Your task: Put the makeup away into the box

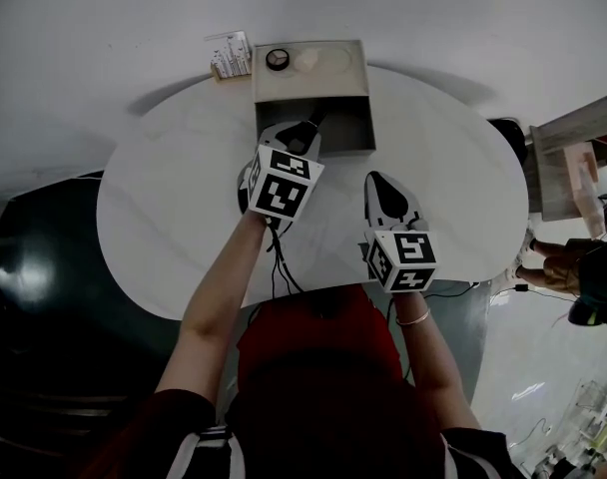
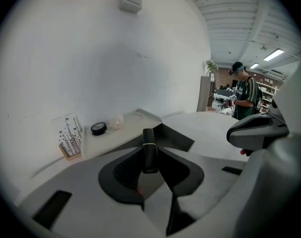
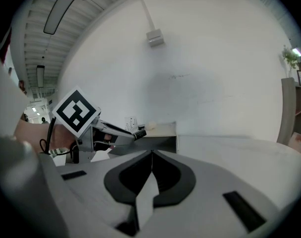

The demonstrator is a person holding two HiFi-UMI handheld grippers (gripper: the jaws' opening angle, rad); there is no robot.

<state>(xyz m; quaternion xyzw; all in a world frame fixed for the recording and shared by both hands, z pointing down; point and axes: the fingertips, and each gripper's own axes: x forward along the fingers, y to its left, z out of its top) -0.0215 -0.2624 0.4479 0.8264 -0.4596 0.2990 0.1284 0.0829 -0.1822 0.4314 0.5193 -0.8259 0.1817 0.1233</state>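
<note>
A grey box (image 1: 360,96) stands open at the far side of the white table (image 1: 164,208). Its lid part (image 2: 133,120) carries a round black compact (image 1: 277,59) (image 2: 98,128) and a pale clear item (image 2: 116,122). My left gripper (image 1: 309,134) (image 2: 150,158) is shut on a slim black makeup tube with a gold band (image 2: 149,150) (image 3: 139,133), whose tip reaches over the box's dark inside (image 1: 333,128). My right gripper (image 1: 383,182) (image 3: 151,155) hangs over the table to the right, shut and empty.
A small card stand with a printed clear card (image 1: 230,55) (image 2: 70,137) sits left of the box. The table's curved front edge (image 1: 184,312) lies near my body. A person (image 2: 244,90) stands far off by shelves. A bench with boxes (image 1: 573,163) is at the right.
</note>
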